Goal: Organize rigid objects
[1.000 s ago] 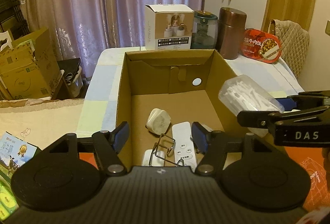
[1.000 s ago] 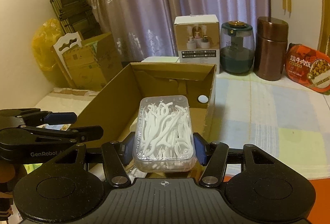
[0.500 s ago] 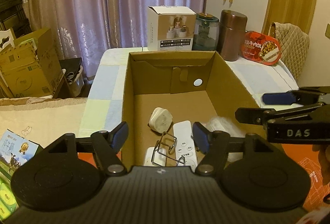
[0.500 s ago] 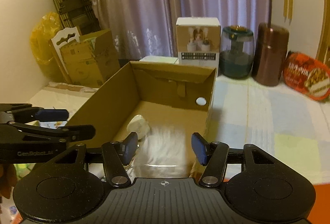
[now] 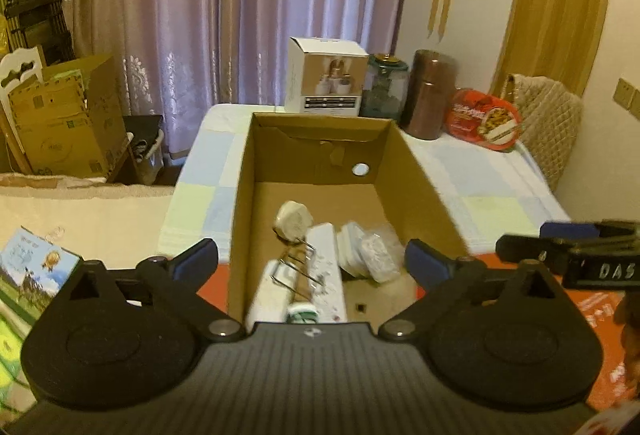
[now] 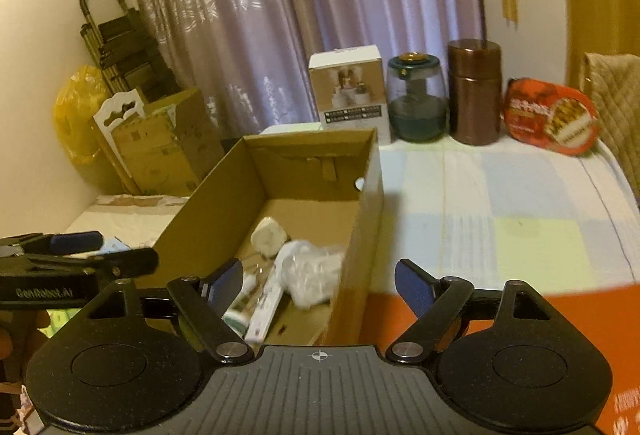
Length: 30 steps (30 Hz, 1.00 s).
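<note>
An open cardboard box [image 5: 416,187] [image 6: 208,211] stands on the checked tablecloth. Inside lie a white round adapter [image 5: 294,221] [image 6: 270,237], a white remote [image 5: 326,267] [image 6: 268,303], a wire clip [image 5: 296,267] and a clear plastic box of floss picks [image 5: 374,255] [image 6: 312,275], which rests tilted against the right wall. My left gripper [image 5: 311,261] hovers over the box's near end, jaws opening, nothing between them. My right gripper [image 6: 319,283] hangs above the box's right wall, jaws also opening and empty.
At the table's far end stand a white product carton [image 5: 326,81], a glass jar [image 5: 386,87], a brown canister [image 5: 428,95] and a red food pack [image 5: 486,119]. A quilted chair back [image 5: 544,123] is on the right. Stacked cardboard boxes [image 5: 68,115] are on the left.
The floss pick box left my right gripper and dropped into the cardboard box. Both grippers opened wider and drew back and up from the box.
</note>
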{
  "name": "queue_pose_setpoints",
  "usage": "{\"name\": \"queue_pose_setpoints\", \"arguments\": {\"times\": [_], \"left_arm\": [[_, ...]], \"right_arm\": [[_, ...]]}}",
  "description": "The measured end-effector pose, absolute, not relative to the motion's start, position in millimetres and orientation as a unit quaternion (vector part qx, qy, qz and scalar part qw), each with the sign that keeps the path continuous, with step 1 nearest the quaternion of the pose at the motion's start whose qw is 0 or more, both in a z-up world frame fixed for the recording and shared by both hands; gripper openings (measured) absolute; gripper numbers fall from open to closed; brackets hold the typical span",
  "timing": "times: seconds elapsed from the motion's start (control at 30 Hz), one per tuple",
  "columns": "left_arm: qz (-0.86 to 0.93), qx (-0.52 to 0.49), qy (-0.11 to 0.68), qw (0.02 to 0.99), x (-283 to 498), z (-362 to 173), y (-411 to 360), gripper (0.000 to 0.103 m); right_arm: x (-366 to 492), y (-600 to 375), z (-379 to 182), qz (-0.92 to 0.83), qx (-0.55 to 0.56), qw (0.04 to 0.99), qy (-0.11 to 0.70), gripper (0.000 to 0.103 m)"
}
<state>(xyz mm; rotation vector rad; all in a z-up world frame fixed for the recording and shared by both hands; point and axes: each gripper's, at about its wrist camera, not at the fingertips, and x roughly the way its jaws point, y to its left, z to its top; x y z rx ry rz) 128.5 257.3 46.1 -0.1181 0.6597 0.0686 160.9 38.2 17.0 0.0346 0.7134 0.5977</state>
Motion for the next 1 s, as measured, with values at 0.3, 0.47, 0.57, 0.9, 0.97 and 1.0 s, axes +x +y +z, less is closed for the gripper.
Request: {"name": "queue_pose_setpoints", "arguments": {"times": [0.3, 0.47, 0.57, 0.9, 0.97, 1.0], "left_arm": [[0.036, -0.061, 0.334, 0.940, 65, 72, 224, 0.100], [0.049, -0.069, 0.339, 0.937, 35, 75, 208, 0.100], [0.056, -0.076, 0.344, 0.934, 22, 76, 201, 0.100], [0.064, -0.072, 0.352, 0.931, -5, 74, 176, 0.100], [0.063, -0.069, 0.358, 0.929, -7, 71, 172, 0.100], [0.063, -0.067, 0.362, 0.928, -9, 69, 170, 0.100]], "right_arm": [[95, 8, 31, 0.265, 0.003, 0.892, 0.366, 0.083], [70, -8, 34, 0.257, 0.002, 0.888, 0.380, 0.083], [56, -17, 37, 0.256, 0.006, 0.888, 0.382, 0.083], [27, -40, 33, 0.251, 0.004, 0.882, 0.398, 0.084], [25, -43, 32, 0.248, 0.003, 0.884, 0.397, 0.084], [24, -45, 33, 0.246, 0.004, 0.884, 0.396, 0.084]]}}
